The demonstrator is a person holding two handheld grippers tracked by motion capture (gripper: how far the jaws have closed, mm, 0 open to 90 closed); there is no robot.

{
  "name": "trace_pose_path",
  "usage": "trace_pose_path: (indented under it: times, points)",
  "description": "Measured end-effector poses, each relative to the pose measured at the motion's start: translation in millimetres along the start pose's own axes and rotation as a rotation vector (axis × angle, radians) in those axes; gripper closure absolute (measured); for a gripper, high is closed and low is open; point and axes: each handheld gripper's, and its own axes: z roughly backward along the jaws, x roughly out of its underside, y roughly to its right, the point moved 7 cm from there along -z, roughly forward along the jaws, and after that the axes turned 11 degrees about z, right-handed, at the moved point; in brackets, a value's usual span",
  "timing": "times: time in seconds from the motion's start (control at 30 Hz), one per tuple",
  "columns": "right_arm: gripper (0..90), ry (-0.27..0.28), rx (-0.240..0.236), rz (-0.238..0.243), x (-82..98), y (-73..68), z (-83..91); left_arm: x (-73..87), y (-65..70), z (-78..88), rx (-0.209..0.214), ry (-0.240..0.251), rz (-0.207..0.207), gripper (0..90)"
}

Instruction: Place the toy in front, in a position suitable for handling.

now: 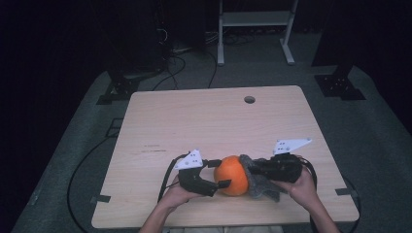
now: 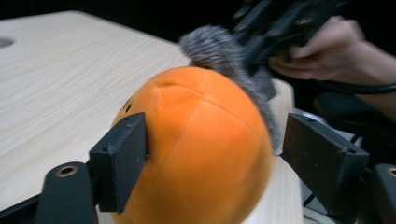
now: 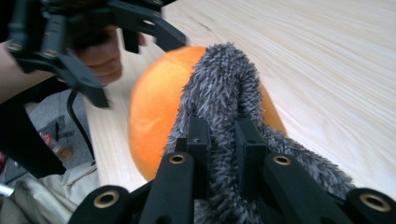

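Right claw (image 3: pixel 223 135): jaws pinched tight on a fold of grey furry cloth (image 3: pixel 224 88); fur squeezed between the pads, hand (image 1: pixel 303 187) behind it near the desk's front edge, right of middle.
Left claw (image 2: pixel 212 154): jaws apart, straddling the orange plush ball (image 2: pixel 201 144); one pad lies against the ball's side, the other stands clear of it (a gap shows on that side).
Orange plush ball: sits on the desk (image 1: pixel 204 121) close to the front edge, about midway along it, between the two claws.
Grey furry cloth: draped over the ball's right side and top, touching it, trailing down onto the desk toward the front right.
Cable hole (image 1: pixel 249 99): near the desk's far edge, well apart from the ball.
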Motion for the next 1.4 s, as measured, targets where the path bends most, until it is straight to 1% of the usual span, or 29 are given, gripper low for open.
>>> trace_pose_path:
  times: [0.03, 0.1, 0.13, 0.2, 0.27, 0.3, 0.37, 0.43, 0.47, 0.53, 0.6, 0.63, 0.67, 0.7, 0.73, 0.77, 0.8, 0.83, 0.9, 0.93, 0.97, 1.0, 1.07, 1.13, 1.2, 1.23, 1.3, 1.37, 1.4]
  points:
    - [78.5, 0.002, 0.001, -0.015, 2.6, 2.7, 1.8, 0.5, -3.9, -0.9, -0.018, 0.001, 0.013, 19.0]
    - [78.4, 0.003, -0.006, -0.033, 6.0, 5.8, 3.8, 5.4, -11.7, -5.1, -0.04, -0.025, 0.039, 13.5]
    - [78.4, 0.005, -0.008, -0.037, 6.5, 6.5, 4.2, 9.3, -13.8, -8.5, -0.051, -0.043, 0.039, 11.8]
    - [78.4, 0.009, -0.012, -0.039, 6.1, 6.6, 3.6, 17.5, -14.1, -16.9, -0.056, -0.083, 0.017, 10.3]
    - [78.4, 0.006, -0.018, -0.032, 5.6, 5.5, 2.5, 19.1, -13.0, -21.2, -0.063, -0.078, 0.0, 9.3]
    - [78.5, 0.005, -0.018, -0.033, 5.3, 5.1, 2.6, 18.5, -13.0, -20.8, -0.07, -0.073, -0.006, 11.1]
    - [78.7, 0.024, -0.035, -0.042, 3.1, 3.7, 4.1, 16.1, -11.0, -17.6, -0.095, -0.049, -0.034, 22.2]
    - [78.8, 0.04, -0.033, -0.026, -1.9, 1.4, 5.7, 9.8, -5.0, -13.0, -0.119, -0.021, -0.06, 29.9]
    - [78.9, 0.052, -0.025, -0.014, -5.6, 0.0, 7.3, 4.6, -1.8, -9.5, -0.134, -0.001, -0.074, 31.5]
    - [78.9, 0.095, -0.015, 0.0, -13.6, -1.4, 11.5, -4.3, 2.4, -2.4, -0.147, 0.016, -0.081, 32.0]
    - [78.8, 0.126, -0.025, -0.015, -16.5, 0.3, 12.2, -4.6, 1.4, -1.3, -0.201, -0.004, -0.095, 32.3]
    - [78.8, 0.126, -0.025, -0.015, -16.5, 0.3, 12.2, -4.6, 1.4, -1.3, -0.201, -0.004, -0.095, 32.3]
    - [78.8, 0.081, -0.008, -0.03, -6.8, 6.0, 1.0, 7.3, -7.0, -9.1, -0.28, -0.082, -0.085, 32.2]
    - [78.9, 0.035, 0.003, -0.034, 0.9, 8.5, -6.7, 11.5, -9.6, -11.9, -0.283, -0.089, -0.066, 31.8]
    - [79.1, 0.017, 0.003, -0.04, 5.5, 8.8, -11.8, 13.3, -10.6, -13.4, -0.268, -0.063, -0.035, 31.8]
    - [79.3, 0.025, -0.008, -0.051, 6.9, 7.9, -14.1, 13.2, -12.0, -13.0, -0.277, -0.055, -0.02, 31.8]
    - [79.3, 0.025, 0.001, -0.042, 4.4, 6.3, -13.1, 11.8, -11.9, -12.6, -0.284, -0.053, -0.013, 31.6]
    - [79.3, 0.024, 0.013, -0.014, 0.0, 3.2, -11.3, 10.3, -11.4, -12.7, -0.292, -0.047, -0.008, 31.1]
    - [79.3, 0.052, -0.012, 0.03, -11.0, -9.0, -10.7, 10.4, -9.7, -14.6, -0.286, -0.05, -0.012, 30.0]
    - [79.3, 0.034, 0.004, 0.053, -12.2, -11.4, -12.1, 10.8, -8.8, -14.6, -0.278, -0.056, -0.02, 29.1]
    - [79.3, 0.017, 0.025, 0.079, -12.7, -12.1, -13.6, 10.9, -7.7, -13.6, -0.258, -0.062, -0.023, 28.2]
    - [79.1, 0.017, 0.021, 0.074, -12.3, -10.7, -13.2, 10.7, -6.3, -11.2, -0.225, -0.07, -0.02, 27.0]
    - [79.1, 0.021, 0.026, 0.046, -7.4, -2.9, -10.2, 7.8, -2.8, -3.5, -0.143, -0.05, -0.02, 27.4]
    - [79.1, 0.017, 0.041, 0.018, 0.1, 7.2, -4.7, 2.5, -0.9, 1.9, -0.105, -0.008, -0.036, 29.5]
    - [79.1, 0.012, 0.035, -0.007, 6.4, 12.8, -1.0, -3.0, -2.9, 2.0, -0.119, 0.021, -0.041, 24.7]
    - [79.0, 0.015, 0.028, -0.012, 7.9, 13.3, -0.3, -3.4, -5.9, -0.4, -0.143, 0.014, -0.045, 20.3]
    - [79.0, 0.017, 0.019, -0.004, 7.0, 11.1, -1.8, 2.0, -11.9, -8.8, -0.165, -0.023, -0.042, 15.0]
    - [78.9, 0.018, 0.011, 0.01, 4.0, 8.8, -5.5, 12.5, -14.4, -18.5, -0.144, -0.061, -0.028, 12.6]
    - [78.9, 0.014, 0.007, 0.014, 3.1, 8.5, -7.4, 15.8, -15.2, -20.7, -0.151, -0.059, -0.042, 12.8]
